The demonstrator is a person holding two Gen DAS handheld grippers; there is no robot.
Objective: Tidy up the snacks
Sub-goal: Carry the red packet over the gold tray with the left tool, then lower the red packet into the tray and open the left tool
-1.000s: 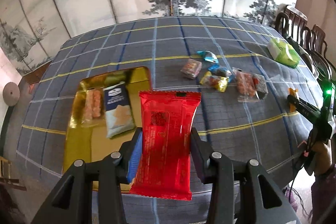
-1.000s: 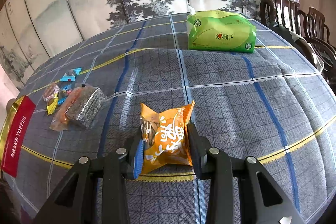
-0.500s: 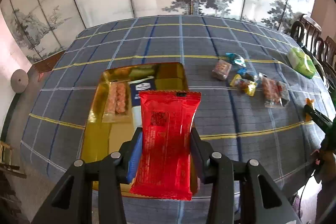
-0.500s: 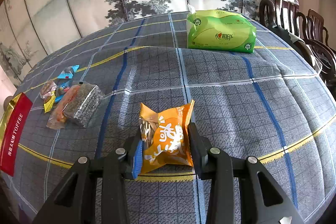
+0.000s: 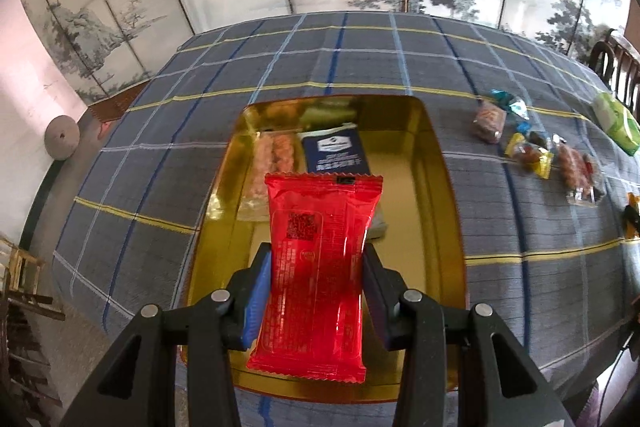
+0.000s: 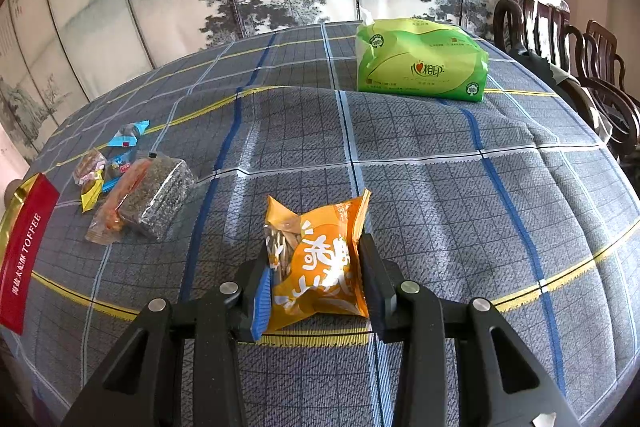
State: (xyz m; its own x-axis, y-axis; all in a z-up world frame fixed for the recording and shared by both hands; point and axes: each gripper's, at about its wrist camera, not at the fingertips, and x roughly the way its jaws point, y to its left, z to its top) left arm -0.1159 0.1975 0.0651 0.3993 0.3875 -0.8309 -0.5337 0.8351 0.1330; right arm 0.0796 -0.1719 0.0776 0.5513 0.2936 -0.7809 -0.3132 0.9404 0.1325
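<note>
We hold the left gripper (image 5: 318, 275) clamped on a red snack packet (image 5: 320, 267), its pads pressing both long edges, so the packet stands up between the fingers above the near half of a gold tray (image 5: 444, 187). The tray sits on the plaid tablecloth (image 5: 160, 163) toward the near edge of the table. Inside it, at the far end, lie a dark blue packet (image 5: 335, 151) and, just beside it on the left, a clear packet of orange pieces (image 5: 276, 163); the red packet hides their near ends from us.

Our right gripper (image 6: 316, 279) is closed on an orange snack bag (image 6: 316, 263), pads against its two sides, with the bag's lower part seeming to rest on the tablecloth (image 6: 440, 187) near the table's front edge. A loose cluster of small snacks (image 6: 132, 183) lies toward the left edge: a clear pack of dark seeds (image 6: 160, 193) touching an orange-filled wrapper, with blue, yellow and pink candies just behind them. At the far left edge we see the tray's red side band reading TOFFEE (image 6: 24, 251). A green tissue pack (image 6: 420, 65) stands well apart, at the far edge, with dark wooden chairs (image 6: 568, 55) beyond the right corner
</note>
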